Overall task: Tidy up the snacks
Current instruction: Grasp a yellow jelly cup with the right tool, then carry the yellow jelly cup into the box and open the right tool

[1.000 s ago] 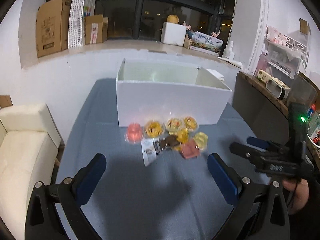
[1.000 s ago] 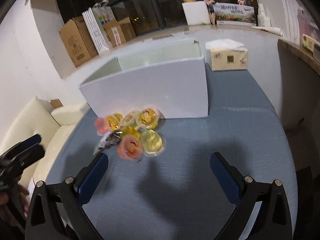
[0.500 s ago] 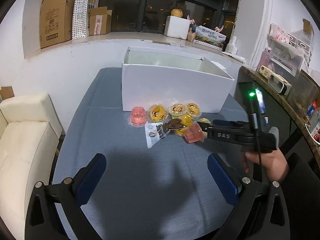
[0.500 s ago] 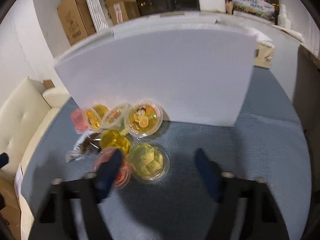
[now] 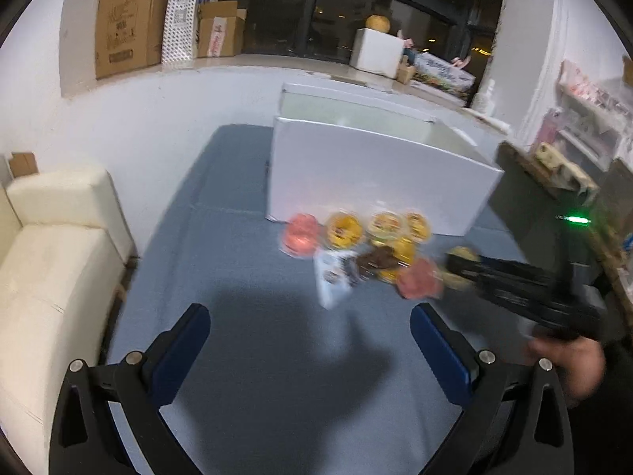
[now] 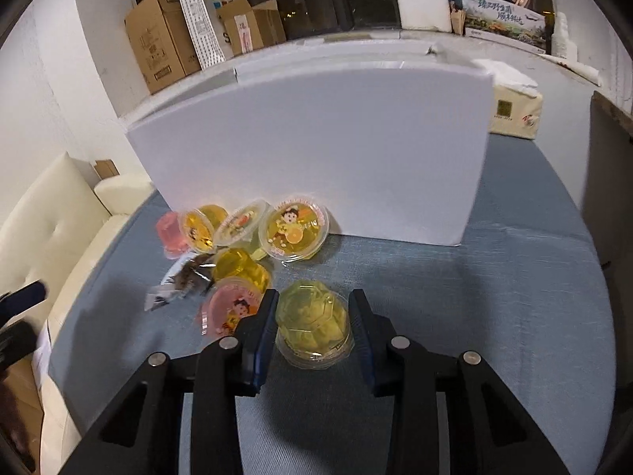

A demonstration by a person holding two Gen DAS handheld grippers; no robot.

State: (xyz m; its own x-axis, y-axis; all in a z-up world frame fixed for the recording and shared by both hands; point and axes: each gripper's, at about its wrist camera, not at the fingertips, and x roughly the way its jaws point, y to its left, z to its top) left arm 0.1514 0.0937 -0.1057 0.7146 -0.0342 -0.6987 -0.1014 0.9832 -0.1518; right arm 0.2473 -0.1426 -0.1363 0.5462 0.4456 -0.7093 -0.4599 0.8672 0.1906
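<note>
Several jelly cups lie in a heap on the blue table in front of a white open box. My right gripper is shut on a pale yellow jelly cup at the near edge of the heap, its pads on both sides of the cup. A pink cup lies just left of it, with a yellow cup and a dark snack packet behind. In the left wrist view the heap lies ahead, with the right gripper at its right side. My left gripper is open and empty, well short of the heap.
A tissue box stands right of the white box. A cream sofa is left of the table. A dark shelf edge runs along the right. Cardboard boxes sit on the window ledge behind.
My right gripper moved forward and down to the heap and closed on the pale yellow cup. My left gripper stayed open and shifted a little.
</note>
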